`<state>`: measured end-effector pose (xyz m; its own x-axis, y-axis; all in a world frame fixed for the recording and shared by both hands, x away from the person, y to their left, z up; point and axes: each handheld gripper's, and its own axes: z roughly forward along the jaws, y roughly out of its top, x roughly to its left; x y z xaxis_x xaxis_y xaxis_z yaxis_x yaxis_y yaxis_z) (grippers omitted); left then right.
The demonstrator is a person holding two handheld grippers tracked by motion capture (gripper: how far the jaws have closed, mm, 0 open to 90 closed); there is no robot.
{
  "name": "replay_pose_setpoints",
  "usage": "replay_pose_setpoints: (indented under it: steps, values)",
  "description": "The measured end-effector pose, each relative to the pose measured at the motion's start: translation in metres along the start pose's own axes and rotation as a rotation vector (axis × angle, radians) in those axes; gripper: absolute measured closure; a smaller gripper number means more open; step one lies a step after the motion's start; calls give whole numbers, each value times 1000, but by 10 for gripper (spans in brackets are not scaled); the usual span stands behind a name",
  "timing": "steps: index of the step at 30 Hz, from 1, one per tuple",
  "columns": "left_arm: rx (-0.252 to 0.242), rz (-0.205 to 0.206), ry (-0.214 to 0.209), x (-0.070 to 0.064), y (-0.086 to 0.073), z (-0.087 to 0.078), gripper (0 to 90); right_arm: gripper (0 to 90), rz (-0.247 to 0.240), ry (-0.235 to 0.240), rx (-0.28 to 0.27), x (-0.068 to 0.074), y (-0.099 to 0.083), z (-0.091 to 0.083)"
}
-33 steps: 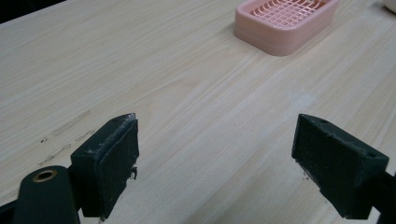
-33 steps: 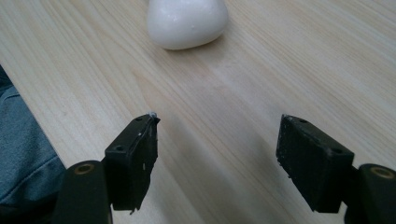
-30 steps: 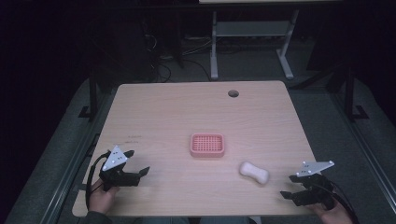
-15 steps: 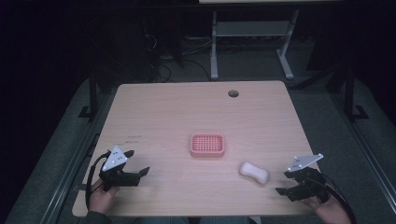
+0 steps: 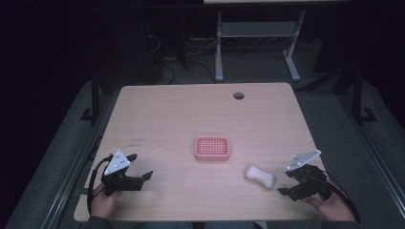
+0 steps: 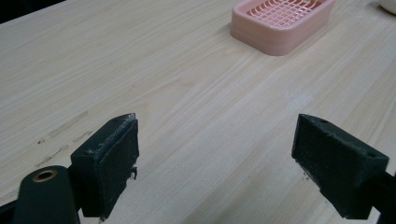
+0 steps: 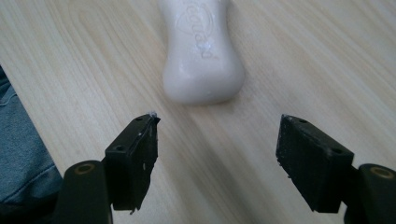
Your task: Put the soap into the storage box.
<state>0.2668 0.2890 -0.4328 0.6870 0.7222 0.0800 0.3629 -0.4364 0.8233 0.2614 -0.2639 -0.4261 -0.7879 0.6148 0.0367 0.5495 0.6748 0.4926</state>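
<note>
White soap bar (image 5: 260, 176) lying flat on the wooden table (image 5: 191, 114), near the front edge. Just to the right of the pink soap dish (image 5: 212, 148) and a bit closer to the person. Not touching the dish. Shaped a little like a bone, thin in the middle and fat at both ends, with raised letters on top in the right gripper view (image 7: 201, 51).

Pink dish sitting near the middle of the table, with a grid of small holes on top. Nothing inside it. Seen again at the top of the left gripper view (image 6: 280, 23), far ahead of the black jaws.

Right gripper (image 5: 291, 183) held in a hand (image 5: 329, 207), to the right of the dish and just beside the soap. Jaws wide apart, holding nothing. In the right gripper view (image 7: 217, 158), pointing straight at the soap's near end, close to it but not touching. A bit of blue cloth at the left edge there.

Left gripper (image 5: 138, 175) held in the other hand (image 5: 102, 202), well apart from the dish, off to its left and nearer the front edge. Jaws wide apart too, nothing between them but bare wood (image 6: 215, 163).

Round hole (image 5: 238, 95) in the tabletop, far behind the dish.
</note>
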Motion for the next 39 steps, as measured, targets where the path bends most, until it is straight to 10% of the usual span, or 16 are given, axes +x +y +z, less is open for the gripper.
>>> replay_pose_setpoints:
  steps: [39]
  values:
    - [-7,-13,0,2,-1,-1,145,288,-123,39,77,4,63,28]
